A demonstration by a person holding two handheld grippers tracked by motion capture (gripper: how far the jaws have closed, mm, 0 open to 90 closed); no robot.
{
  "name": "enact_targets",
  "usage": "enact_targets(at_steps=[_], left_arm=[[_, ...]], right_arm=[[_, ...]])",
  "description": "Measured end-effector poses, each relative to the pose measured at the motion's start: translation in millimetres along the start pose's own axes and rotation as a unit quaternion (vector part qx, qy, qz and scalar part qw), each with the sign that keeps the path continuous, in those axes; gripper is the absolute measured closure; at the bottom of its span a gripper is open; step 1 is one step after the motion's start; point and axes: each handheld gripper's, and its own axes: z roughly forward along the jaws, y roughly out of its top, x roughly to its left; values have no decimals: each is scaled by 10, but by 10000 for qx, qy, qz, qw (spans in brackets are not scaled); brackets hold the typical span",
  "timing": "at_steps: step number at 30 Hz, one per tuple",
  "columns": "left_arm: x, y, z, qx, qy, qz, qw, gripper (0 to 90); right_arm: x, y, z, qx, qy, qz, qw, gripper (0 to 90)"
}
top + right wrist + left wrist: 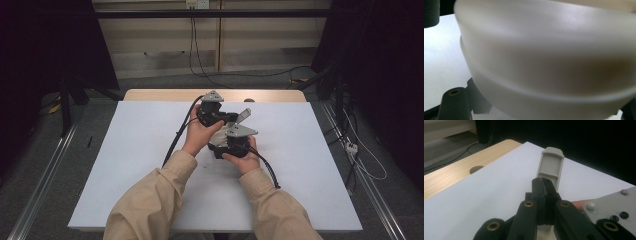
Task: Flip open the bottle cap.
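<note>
Near the middle of the white sheet point(310, 165), two hands hold the grippers close together. My left gripper point(231, 118) point(544, 184) is shut on the lower part of a flat grey tab point(245, 114) point(550, 166), which stands up and away from the jaws. A translucent white container point(218, 136) point(544, 62) sits between the hands, very close and blurred in the right gripper view. My right gripper point(223, 143) point(541, 110) has a jaw on either side of it and seems shut on it. Whether the tab is joined to the container is hidden.
The white sheet covers most of a wooden table point(165, 95) point(454, 173), which has a round hole point(249, 100) point(476, 169) near its far edge. Cables point(175, 140) trail back from both grippers. Bare sheet lies left and right of the hands.
</note>
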Motion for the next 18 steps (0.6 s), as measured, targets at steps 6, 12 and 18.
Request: enact_targets(at_steps=[6, 12, 18], left_arm=[[-4, -6, 29, 43, -9, 41, 10000, 900], [-6, -17, 59, 52, -38, 1, 10000, 900], [1, -28, 90, 120, -42, 39, 9999, 900]], right_arm=[[-4, 0, -4, 6, 22, -16, 10000, 179], [-9, -1, -9, 13, 33, -12, 10000, 179], [-8, -1, -11, 16, 35, -15, 10000, 180]])
